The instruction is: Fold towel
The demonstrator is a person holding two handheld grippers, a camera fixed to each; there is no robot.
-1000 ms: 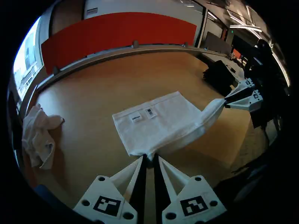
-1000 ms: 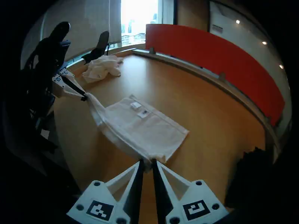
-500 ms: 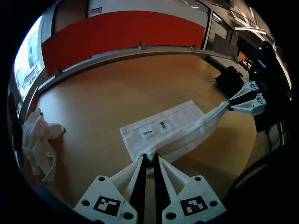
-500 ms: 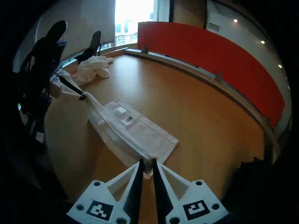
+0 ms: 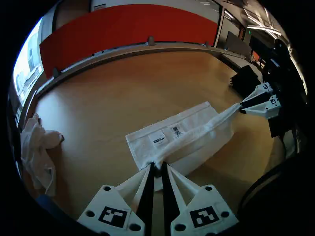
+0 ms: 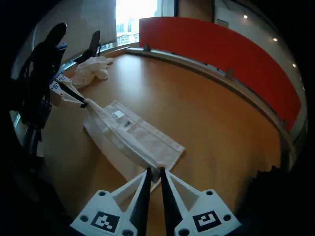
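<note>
Left gripper view looks over one wooden table (image 5: 118,90), where one white towel (image 5: 193,120) lies partly flat, its near edge lifted taut, probably for carrying across to the far edge. One crumpled cloth (image 5: 37,153) sits well apart at the table's side. Two grippers, left gripper (image 5: 157,170) and right gripper (image 6: 154,173), each pinch their fingers closed on an end of that raised edge; two labels (image 5: 157,137) face up.

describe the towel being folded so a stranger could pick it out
Start at the long red partition behind the wooden table; the towel lies mostly flat near the middle of it. Unlike the crumpled white cloth heaped at the window end, it bears two small labels and has one edge lifted between the left tool and right tool.
</note>
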